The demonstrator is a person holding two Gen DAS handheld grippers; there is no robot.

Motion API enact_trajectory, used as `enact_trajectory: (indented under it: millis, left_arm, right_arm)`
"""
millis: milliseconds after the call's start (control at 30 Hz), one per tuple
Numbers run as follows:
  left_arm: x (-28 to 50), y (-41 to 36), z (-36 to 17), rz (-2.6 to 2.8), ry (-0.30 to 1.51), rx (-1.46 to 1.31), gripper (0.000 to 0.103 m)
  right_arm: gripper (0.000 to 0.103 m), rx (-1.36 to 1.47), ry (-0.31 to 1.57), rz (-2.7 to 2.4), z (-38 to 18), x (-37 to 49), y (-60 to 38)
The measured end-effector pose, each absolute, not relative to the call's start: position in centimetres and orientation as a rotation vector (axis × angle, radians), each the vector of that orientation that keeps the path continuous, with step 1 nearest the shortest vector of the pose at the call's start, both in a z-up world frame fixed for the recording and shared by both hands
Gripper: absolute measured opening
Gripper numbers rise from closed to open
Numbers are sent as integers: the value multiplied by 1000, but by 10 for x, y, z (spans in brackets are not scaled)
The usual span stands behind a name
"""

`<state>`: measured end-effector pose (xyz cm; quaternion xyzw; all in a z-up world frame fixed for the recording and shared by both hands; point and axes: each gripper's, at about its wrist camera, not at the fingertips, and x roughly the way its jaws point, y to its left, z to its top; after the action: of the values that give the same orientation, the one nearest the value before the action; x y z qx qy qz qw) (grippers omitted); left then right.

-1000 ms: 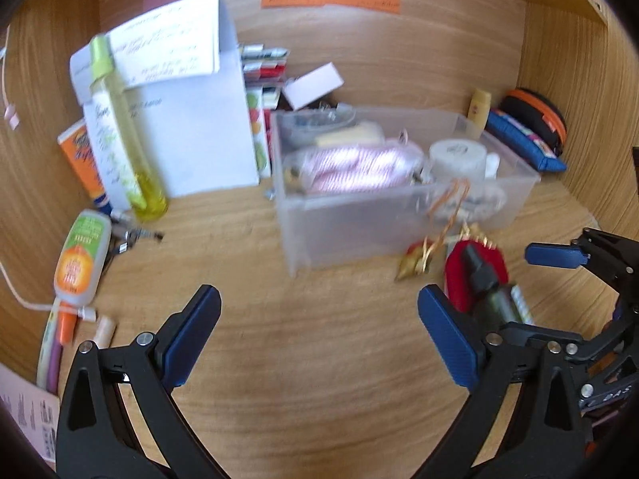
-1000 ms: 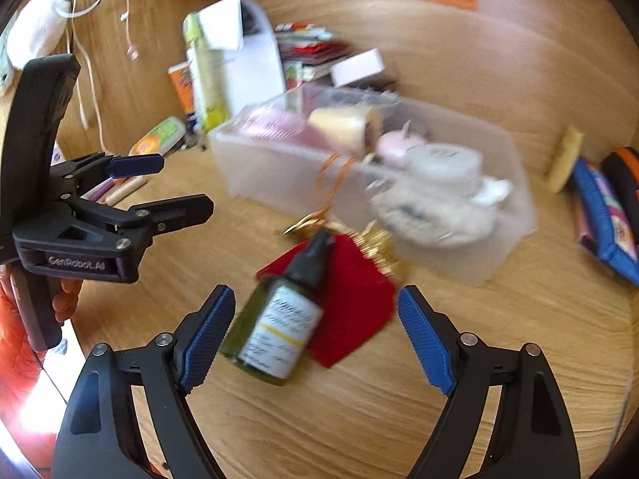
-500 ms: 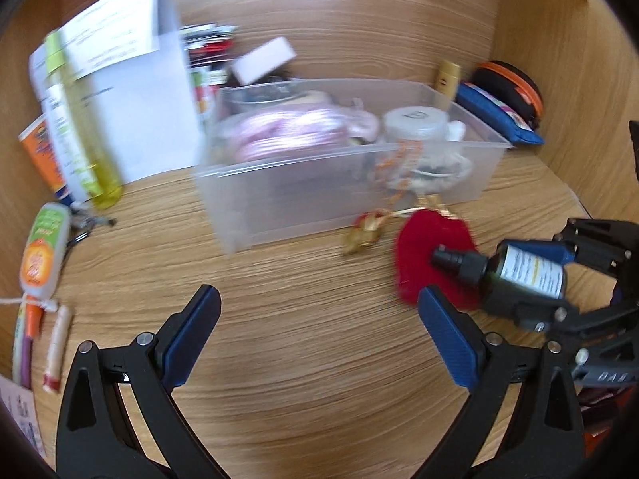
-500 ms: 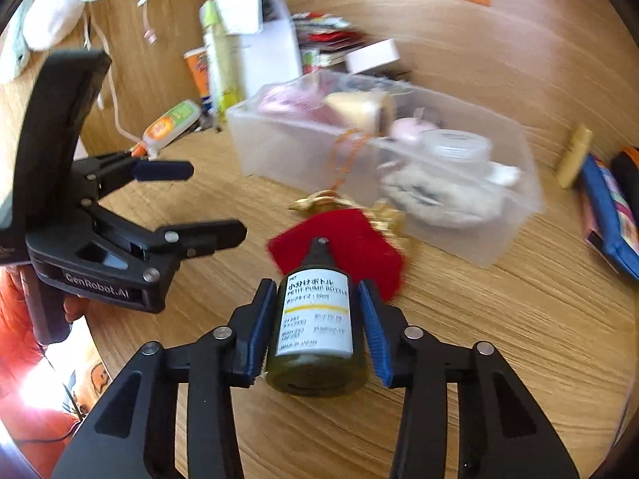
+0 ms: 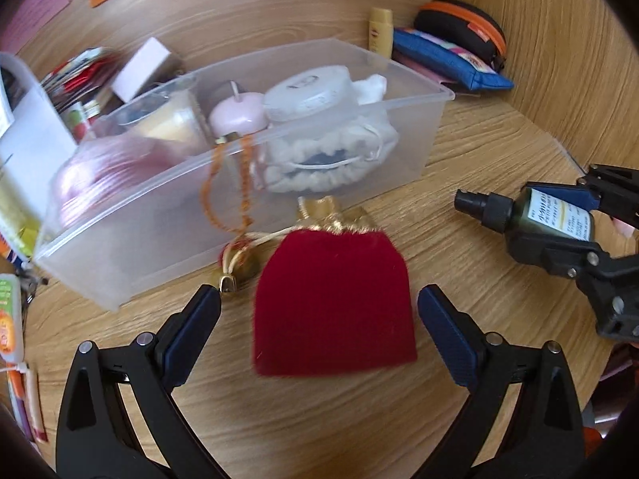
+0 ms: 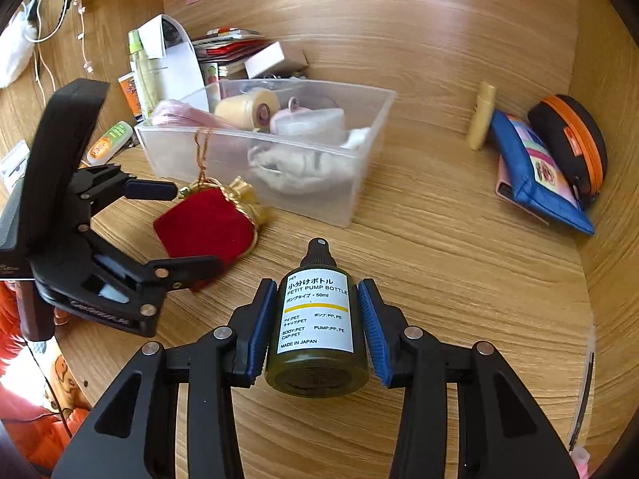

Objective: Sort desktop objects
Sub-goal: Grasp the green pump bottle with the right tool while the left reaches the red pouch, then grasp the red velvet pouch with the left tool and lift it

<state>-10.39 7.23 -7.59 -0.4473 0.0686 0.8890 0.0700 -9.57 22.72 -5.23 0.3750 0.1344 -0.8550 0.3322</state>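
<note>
The right claw point(image 6: 317, 333) squeezes a small dark green bottle point(image 6: 317, 327) with a black pump top and a white label, held above the wooden desk point(image 6: 459, 271). The left claw point(image 5: 319, 333) is wide open around a red bag point(image 5: 333, 303) lying beside the clear box point(image 5: 399, 155).

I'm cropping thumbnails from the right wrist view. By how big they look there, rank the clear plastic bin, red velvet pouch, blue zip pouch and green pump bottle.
1. Clear plastic bin
2. Green pump bottle, enlarged by nearness
3-4. Red velvet pouch and blue zip pouch: look alike, not ranked
</note>
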Motion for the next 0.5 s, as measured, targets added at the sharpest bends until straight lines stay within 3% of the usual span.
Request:
enact_trajectory:
  millis: [267, 500]
  left_arm:
    - [-119, 74, -83, 2644, 113, -1403, 100]
    - [-111, 68, -78, 2670, 106, -1345, 61]
  right_arm:
    - [39, 1002, 374, -2188, -59, -106, 219]
    - [38, 1026, 402, -2164, -70, -108, 213]
